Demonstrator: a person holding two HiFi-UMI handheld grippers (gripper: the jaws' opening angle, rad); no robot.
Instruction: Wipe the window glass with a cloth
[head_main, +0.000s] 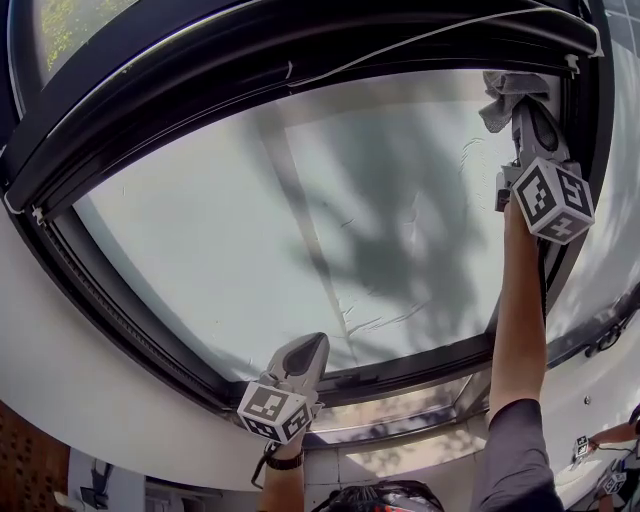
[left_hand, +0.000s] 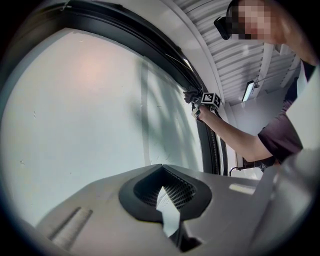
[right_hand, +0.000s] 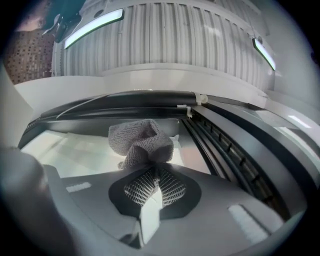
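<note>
1. While the right gripper (head_main: 520, 108) reaches high to the upper right corner of the window glass (head_main: 300, 230), its jaws are clamped on a bunched grey cloth (head_main: 497, 100). The right gripper view shows the cloth (right_hand: 140, 142) pinched at the jaw tips and puffed out ahead of them.
2. Cloth sits right at the glass, next to the black frame (head_main: 200, 70). It looks pressed on or just touching, but I can't confirm contact.
3. Likely reason for the hold: pinching one end leaves a loose wad in front to rub the pane. The corner position suggests a wipe pass starting or ending at the top edge.
4. Left gripper (head_main: 308, 348) is low, near the bottom edge of the glass and well apart from the cloth. Its jaws are together with nothing between them, as the left gripper view (left_hand: 162, 182) shows. Probably parked or bracing, not wiping.
5. Faint streaks show on the glass near the right side and lower middle.
6. Counts: one cloth, two grippers, one large pane being worked, one arm fully stretched.
</note>
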